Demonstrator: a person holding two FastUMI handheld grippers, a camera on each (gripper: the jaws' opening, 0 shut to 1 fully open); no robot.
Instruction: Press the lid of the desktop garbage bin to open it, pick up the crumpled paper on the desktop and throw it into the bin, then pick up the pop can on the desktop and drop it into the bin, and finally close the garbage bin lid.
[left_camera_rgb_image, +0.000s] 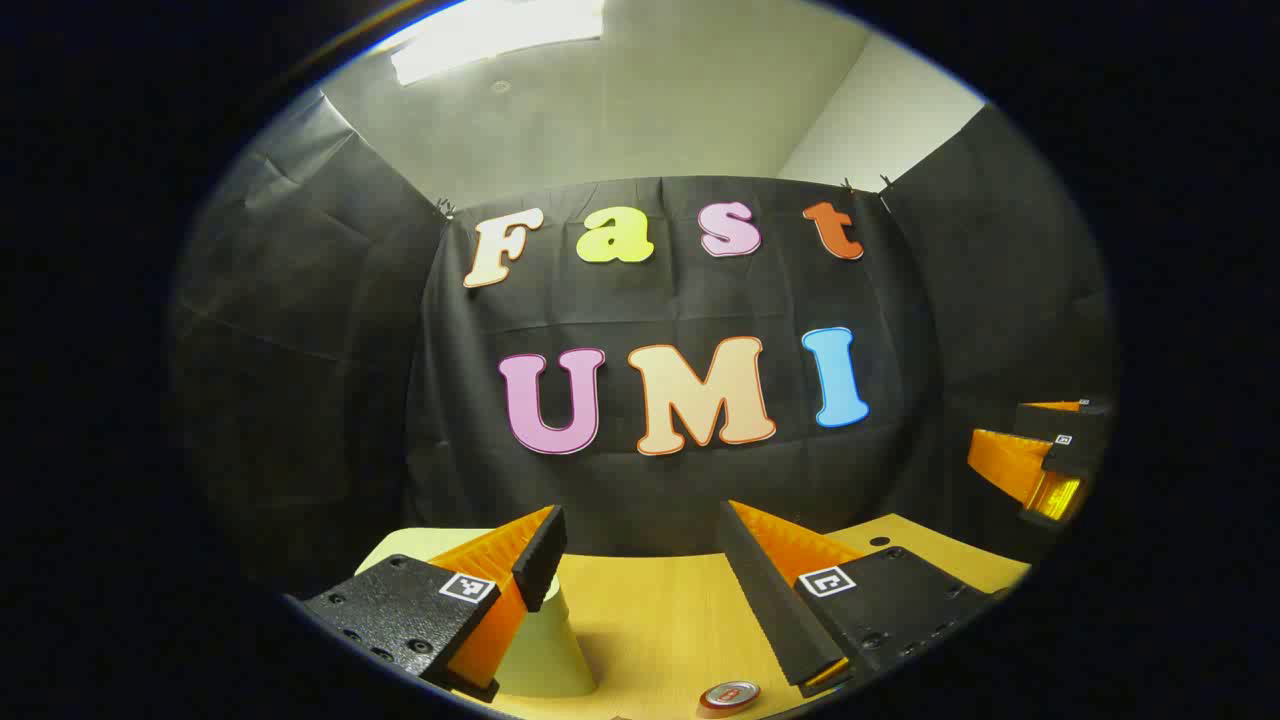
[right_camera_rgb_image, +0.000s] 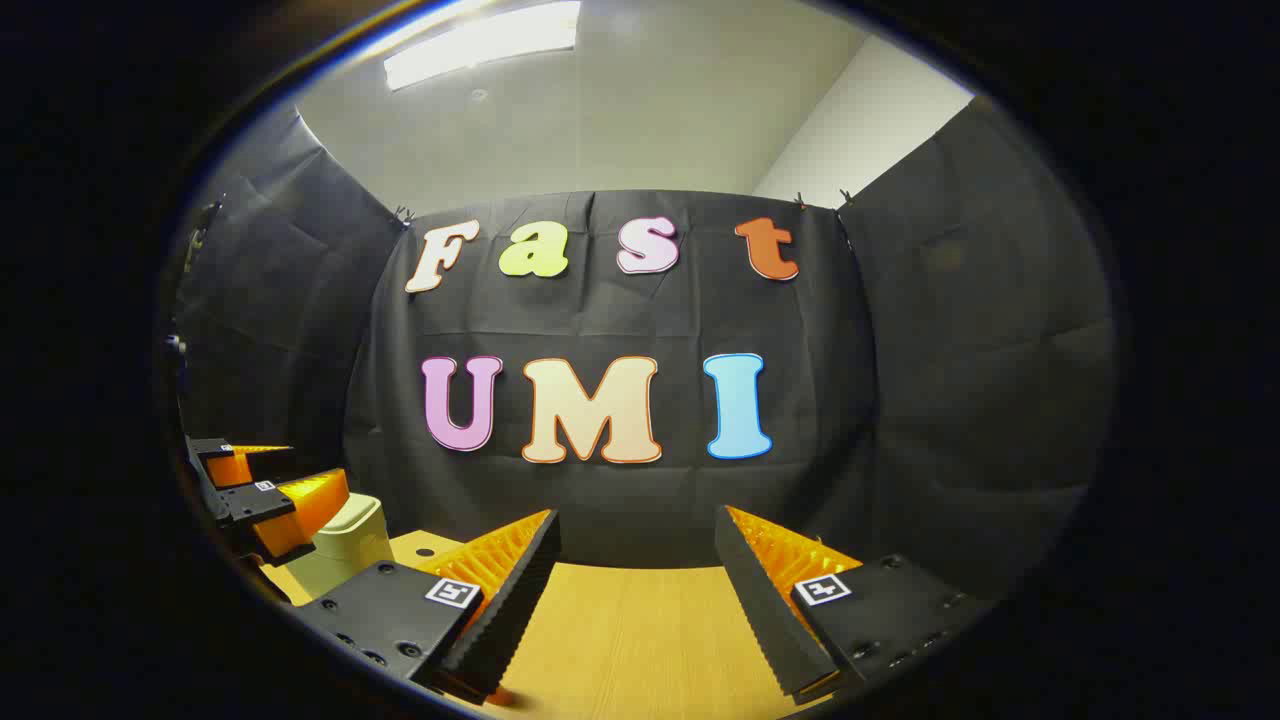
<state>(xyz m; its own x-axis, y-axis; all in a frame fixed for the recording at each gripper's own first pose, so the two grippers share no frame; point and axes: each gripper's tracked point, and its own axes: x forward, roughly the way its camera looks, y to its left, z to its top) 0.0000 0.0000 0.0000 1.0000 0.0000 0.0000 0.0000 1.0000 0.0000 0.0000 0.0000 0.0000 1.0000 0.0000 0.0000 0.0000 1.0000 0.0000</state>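
My left gripper is open above the wooden table, nothing between its fingers. The pale cream garbage bin stands just behind its left finger, which covers part of it. The top of a pop can, red-rimmed, sits at the bottom edge, in front of the gap and slightly right. My right gripper is open too and holds nothing. In the right gripper view, the bin is at the far left, with the left gripper hanging in front of it.
The black cloth wall closes off the back and both sides of the table. The right gripper hangs at the far right of the left gripper view, off the table's right corner. Bare tabletop lies ahead of the right gripper.
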